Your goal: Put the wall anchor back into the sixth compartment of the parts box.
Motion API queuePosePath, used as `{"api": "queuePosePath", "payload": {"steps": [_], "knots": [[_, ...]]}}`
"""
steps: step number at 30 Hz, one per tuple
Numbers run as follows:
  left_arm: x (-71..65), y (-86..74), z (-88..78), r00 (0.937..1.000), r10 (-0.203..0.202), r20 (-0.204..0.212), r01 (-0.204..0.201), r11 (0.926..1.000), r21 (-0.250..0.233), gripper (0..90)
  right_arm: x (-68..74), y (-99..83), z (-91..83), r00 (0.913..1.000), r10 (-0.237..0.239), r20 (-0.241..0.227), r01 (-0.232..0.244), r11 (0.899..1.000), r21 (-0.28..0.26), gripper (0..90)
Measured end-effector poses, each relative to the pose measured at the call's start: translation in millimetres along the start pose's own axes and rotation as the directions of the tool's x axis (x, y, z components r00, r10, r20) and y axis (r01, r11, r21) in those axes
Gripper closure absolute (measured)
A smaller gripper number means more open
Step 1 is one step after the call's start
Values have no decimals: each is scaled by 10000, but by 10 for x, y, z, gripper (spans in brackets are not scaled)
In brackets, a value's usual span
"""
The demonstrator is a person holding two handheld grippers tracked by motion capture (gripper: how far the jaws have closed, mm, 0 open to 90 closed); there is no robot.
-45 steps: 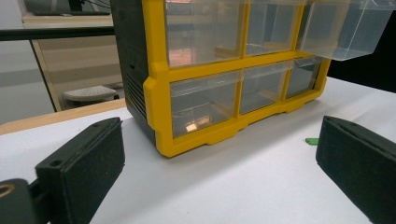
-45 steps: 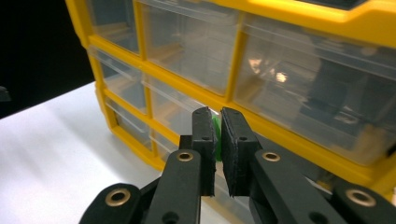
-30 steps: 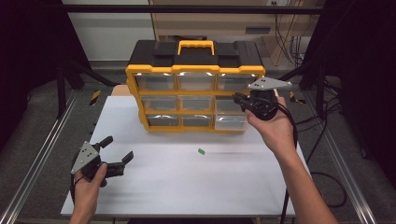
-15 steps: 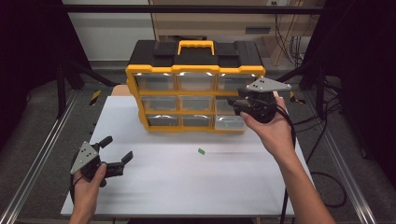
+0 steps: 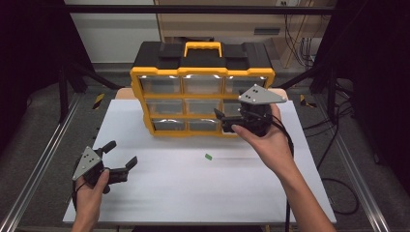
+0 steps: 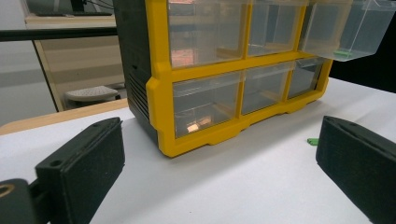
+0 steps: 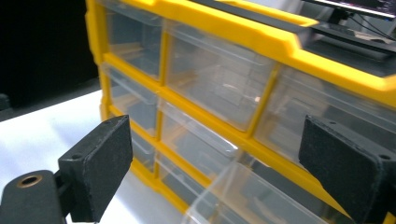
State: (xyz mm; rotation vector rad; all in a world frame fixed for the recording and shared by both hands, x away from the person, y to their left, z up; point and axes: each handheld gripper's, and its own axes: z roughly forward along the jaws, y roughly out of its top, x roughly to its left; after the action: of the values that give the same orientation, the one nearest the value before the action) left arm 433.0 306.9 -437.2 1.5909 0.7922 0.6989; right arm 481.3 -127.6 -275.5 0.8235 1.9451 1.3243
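- Since the earlier frame, the right tool (image 5: 223, 121) has drawn back from the organizer (image 5: 202, 87) toward the person, and its jaws have just been opening; nothing sits between them.
- Right tool state: jaws wide apart, holding nothing. In the right gripper view both pads (image 7: 100, 163) stand clear of the drawer fronts.
- Right tool position: in the high view it hovers in front of the organizer's right column, at the level of the middle and lower rows, jaws pointing at the drawers.
- Drawer (image 6: 345, 28): a clear drawer in the right column stands pulled out of its slot. In the left gripper view it juts forward past the yellow frame, with a small green item (image 6: 343, 55) visible low at its front.
- Organizer: black body, yellow frame and handle, three rows of three clear drawers. It stands upright at the far middle of the desk (image 5: 193, 193).
- Green piece (image 5: 208, 156): lies loose on the desk, in front of the organizer and apart from it, between the two tools and nearer the right one.
- Left tool (image 5: 120, 157): jaws apart, empty. It is held low over the near left part of the desk, well apart from the organizer.
- Left hand (image 5: 89, 193): grips the left tool from behind.
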Motion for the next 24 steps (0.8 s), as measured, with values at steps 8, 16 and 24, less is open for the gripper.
{"api": "queuePosePath", "payload": {"steps": [8, 16, 24], "knots": [[7, -1, 0, 10000, 9, -18, -9, 10000, -4, 13, 243, -21, 103, 9983, -352, -463, 360, 9992, 165, 92], [15, 2, -6, 10000, 0, -57, -1, 10000, -30, 13, 526, -122, 230, 9910, -644, -1176, 697, 9967, 414, 71], [26, 5, -16, 10000, 15, -80, -15, 10000, -59, 12, 809, -339, 324, 9807, -919, -1723, 1088, 9898, 915, 95]]}}
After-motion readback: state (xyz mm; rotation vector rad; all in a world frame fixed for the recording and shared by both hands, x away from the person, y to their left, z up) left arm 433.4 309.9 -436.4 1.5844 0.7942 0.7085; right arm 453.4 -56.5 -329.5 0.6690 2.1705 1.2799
